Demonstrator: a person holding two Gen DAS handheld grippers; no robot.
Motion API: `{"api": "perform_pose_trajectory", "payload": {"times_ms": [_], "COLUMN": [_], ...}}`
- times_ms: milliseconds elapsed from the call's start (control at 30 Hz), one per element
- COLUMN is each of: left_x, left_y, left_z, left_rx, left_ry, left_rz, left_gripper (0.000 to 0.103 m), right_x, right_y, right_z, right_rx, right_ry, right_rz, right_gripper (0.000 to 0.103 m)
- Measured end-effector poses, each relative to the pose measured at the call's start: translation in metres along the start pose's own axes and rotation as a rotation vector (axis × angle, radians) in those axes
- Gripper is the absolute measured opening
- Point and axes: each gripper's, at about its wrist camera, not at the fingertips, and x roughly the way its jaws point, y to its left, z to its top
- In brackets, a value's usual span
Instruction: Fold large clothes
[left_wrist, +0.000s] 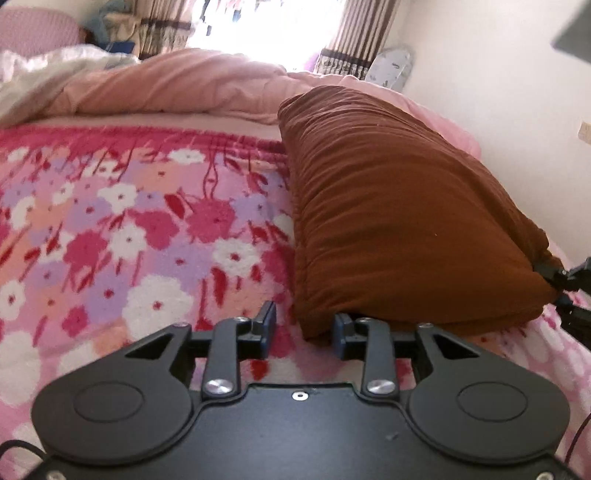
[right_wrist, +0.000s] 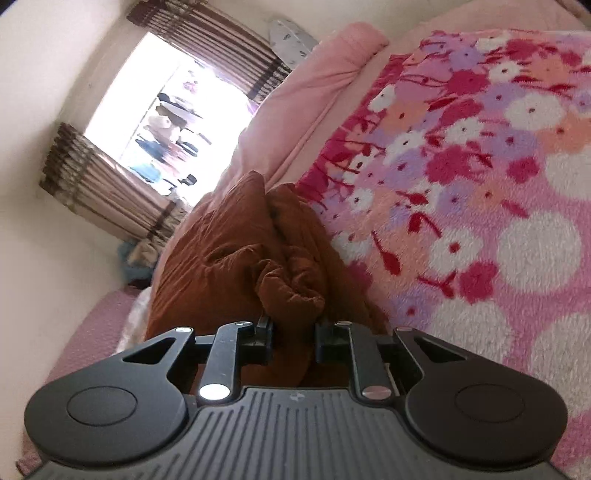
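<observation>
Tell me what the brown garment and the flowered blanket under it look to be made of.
Brown garment: soft matte woven or knit cloth, probably cotton-like; fine wrinkles, no sheen. Flowered blanket: plush fleece, likely synthetic; fuzzy raised pile blurs the print.

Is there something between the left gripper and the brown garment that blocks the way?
Nothing visible does. The left gripper is right at the near corner of the brown garment, whose edge lies between its fingers. Only the floral blanket lies under them.
</observation>
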Motion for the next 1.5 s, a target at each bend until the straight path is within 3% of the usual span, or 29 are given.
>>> {"api": "perform_pose_trajectory", "payload": {"times_ms": [167,300,400,500,633,767,900,1267,1400,1500], "left_x": [-0.031,-0.072,-0.09,-0.089,-0.062,-0.031,0.001,-0.002,-0.016,-0.02], "left_y": [0.0,0.003,-0.002,-0.029,-0.059,-0.072,-0.063,-0.059,-0.066,-0.074], "left_z": [0.005,0.015,0.034,0.048,0.055,0.053,0.049,0.052,0.069,0.091], "left_rx": [0.002,0.024,-0.031,0.039,0.089,0.123,0.102,0.113,0.121,0.136], "left_ry": [0.009,-0.038,-0.071,-0.125,-0.113,-0.049,0.024,0.035,0.005,-0.04], "left_rz": [-0.006,0.053,-0.067,-0.092,-0.147,-0.137,-0.121,-0.118,-0.128,-0.139], "left_gripper": [0.033,0.027,0.027,0.03,0.03,0.03,0.036,0.037,0.037,0.038], "right_x": [-0.015,-0.046,-0.063,-0.068,-0.052,-0.026,-0.014,-0.013,-0.021,-0.029], "right_y": [0.014,0.032,0.062,0.092,0.114,0.11,0.095,0.096,0.11,0.131], "right_z": [0.002,0.009,0.006,-0.001,-0.01,-0.018,-0.026,-0.035,-0.03,-0.022], "right_rx": [-0.064,-0.162,-0.325,-0.412,-0.488,-0.518,-0.504,-0.517,-0.547,-0.577], "right_ry": [0.004,-0.068,-0.148,-0.161,-0.135,-0.104,-0.066,-0.045,-0.066,-0.107], "right_rz": [-0.019,-0.075,-0.159,-0.116,-0.108,-0.212,-0.28,-0.299,-0.303,-0.254], "right_gripper": [0.042,0.048,0.046,0.043,0.04,0.038,0.027,0.026,0.028,0.031]}}
